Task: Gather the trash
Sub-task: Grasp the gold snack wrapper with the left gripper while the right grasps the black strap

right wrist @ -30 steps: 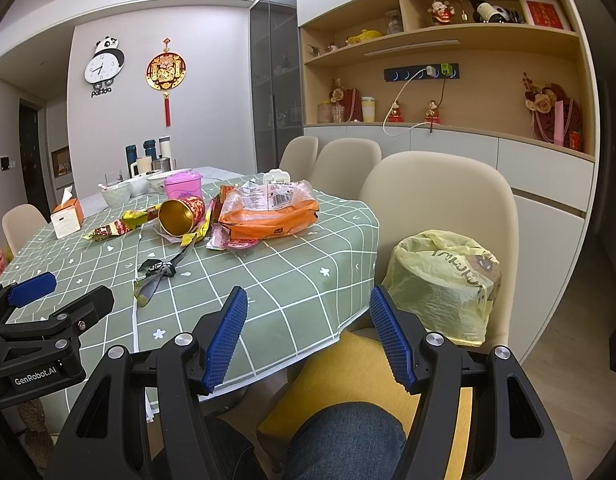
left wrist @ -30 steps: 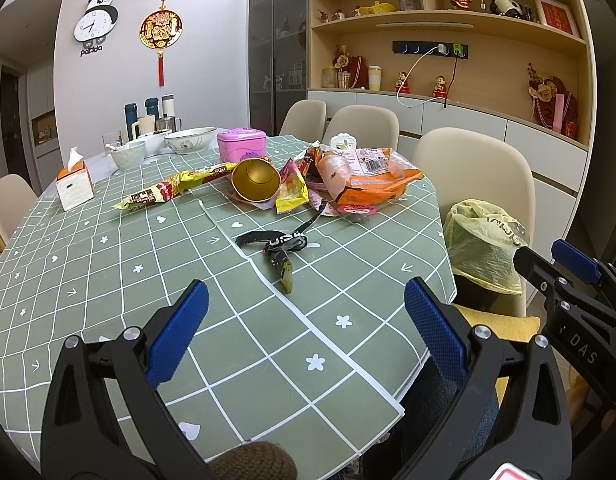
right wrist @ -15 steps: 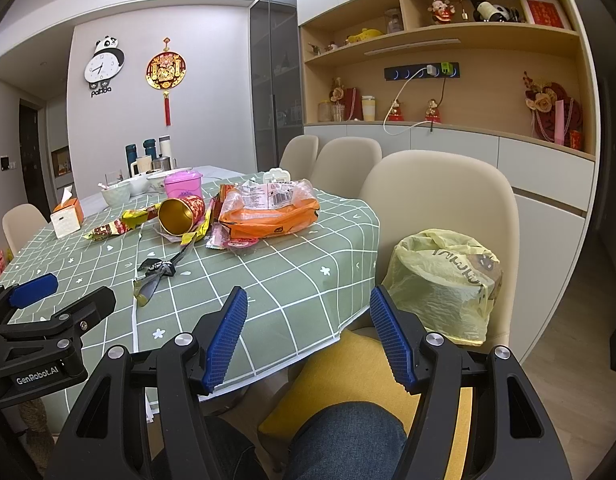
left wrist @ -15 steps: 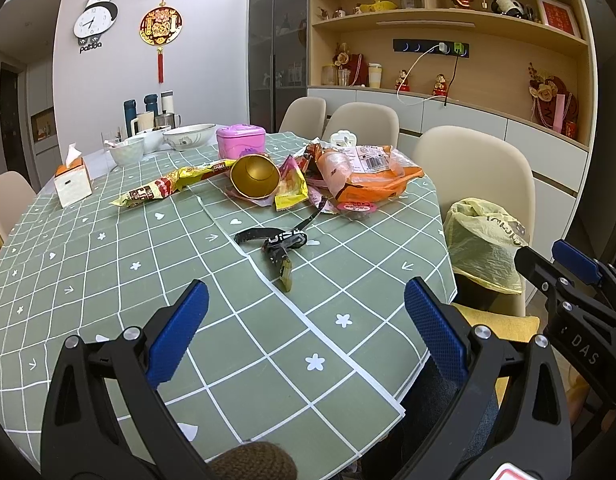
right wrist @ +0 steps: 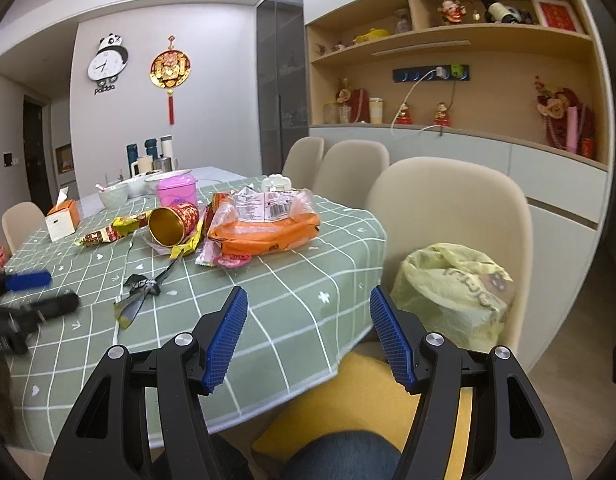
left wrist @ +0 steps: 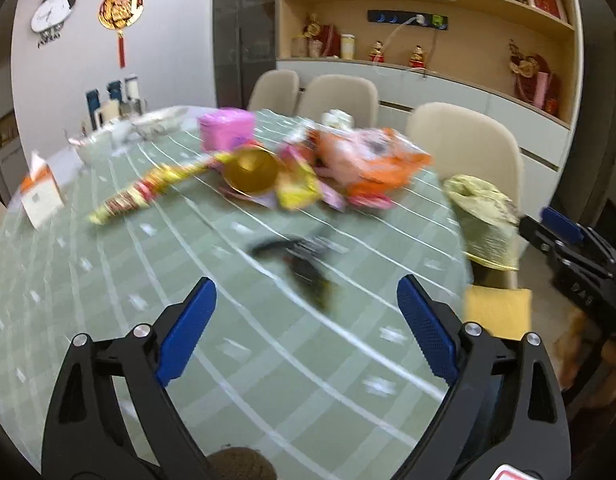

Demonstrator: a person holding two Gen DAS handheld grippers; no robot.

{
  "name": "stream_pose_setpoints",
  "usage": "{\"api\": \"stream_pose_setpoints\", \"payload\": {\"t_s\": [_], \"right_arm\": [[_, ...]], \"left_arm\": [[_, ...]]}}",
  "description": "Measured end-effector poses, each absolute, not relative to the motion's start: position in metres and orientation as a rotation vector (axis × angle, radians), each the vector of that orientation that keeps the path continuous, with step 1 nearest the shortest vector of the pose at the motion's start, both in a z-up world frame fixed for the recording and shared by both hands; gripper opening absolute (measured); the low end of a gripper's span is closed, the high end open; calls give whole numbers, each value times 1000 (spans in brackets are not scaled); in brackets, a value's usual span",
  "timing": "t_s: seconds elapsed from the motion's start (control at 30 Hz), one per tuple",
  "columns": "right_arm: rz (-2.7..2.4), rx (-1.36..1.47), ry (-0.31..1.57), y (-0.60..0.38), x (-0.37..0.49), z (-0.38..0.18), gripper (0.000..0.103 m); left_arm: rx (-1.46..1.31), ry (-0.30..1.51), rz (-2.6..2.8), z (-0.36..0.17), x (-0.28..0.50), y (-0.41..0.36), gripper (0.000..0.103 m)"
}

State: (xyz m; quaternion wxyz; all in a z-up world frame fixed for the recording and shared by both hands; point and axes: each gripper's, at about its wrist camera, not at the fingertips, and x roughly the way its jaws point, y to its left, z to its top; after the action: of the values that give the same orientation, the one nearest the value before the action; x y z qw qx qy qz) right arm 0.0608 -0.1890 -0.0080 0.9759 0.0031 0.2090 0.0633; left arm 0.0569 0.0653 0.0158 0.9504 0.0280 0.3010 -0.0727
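Trash lies on the green checked table (left wrist: 108, 320): a black wrapper (left wrist: 304, 256), a tipped gold-lined paper cup (left wrist: 250, 170), an orange snack bag (left wrist: 371, 160) and a long yellow-red wrapper (left wrist: 148, 192). My left gripper (left wrist: 306, 328) hovers over the table just short of the black wrapper. Its jaws are closing slightly with nothing between them. My right gripper (right wrist: 308, 336) is open and empty past the table's right edge. A yellow-green trash bag (right wrist: 447, 292) sits on the beige chair (right wrist: 467, 208) just right of it. The left wrist view is blurred.
A pink container (right wrist: 176, 190), bowls (right wrist: 114, 194) and a tissue box (right wrist: 62, 218) stand at the table's far side. A yellow cushion (right wrist: 347, 400) lies on the chair seat, and a person's jeans-clad knee (right wrist: 339, 456) is below my right gripper. More chairs line the cabinet wall.
My left gripper has swept forward toward the trash, blurring its view, and its jaws have narrowed a little. My right gripper has edged forward toward the table edge and the bag.
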Motion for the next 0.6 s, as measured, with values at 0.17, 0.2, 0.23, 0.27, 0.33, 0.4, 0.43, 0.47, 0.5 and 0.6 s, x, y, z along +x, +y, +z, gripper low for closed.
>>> {"api": "stream_pose_setpoints", "payload": {"t_s": [0.17, 0.2, 0.23, 0.27, 0.33, 0.4, 0.43, 0.47, 0.5, 0.6], "right_arm": [[200, 15, 475, -183, 109, 0, 61], [213, 27, 486, -183, 117, 1, 61], [231, 39, 501, -181, 129, 3, 61], [239, 38, 510, -178, 137, 4, 61], [248, 7, 528, -167, 153, 6, 61], [259, -16, 543, -157, 162, 6, 61], [271, -31, 556, -150, 168, 7, 61], [279, -39, 563, -146, 172, 8, 61], [291, -47, 571, -141, 177, 9, 61], [323, -68, 579, -131, 183, 12, 61]], "left_arm": [[42, 590, -122, 33, 110, 143, 89], [36, 604, -113, 33, 128, 161, 95], [29, 623, -97, 32, 141, 173, 95], [12, 653, -62, 30, 159, 192, 95], [-19, 704, -32, 23, 185, 219, 95], [-54, 742, -36, 14, 211, 244, 92], [-67, 758, -53, 9, 222, 252, 88], [-75, 788, -85, 4, 237, 261, 86], [-77, 813, -104, 0, 249, 267, 81], [-92, 855, -145, -9, 272, 276, 77]]}}
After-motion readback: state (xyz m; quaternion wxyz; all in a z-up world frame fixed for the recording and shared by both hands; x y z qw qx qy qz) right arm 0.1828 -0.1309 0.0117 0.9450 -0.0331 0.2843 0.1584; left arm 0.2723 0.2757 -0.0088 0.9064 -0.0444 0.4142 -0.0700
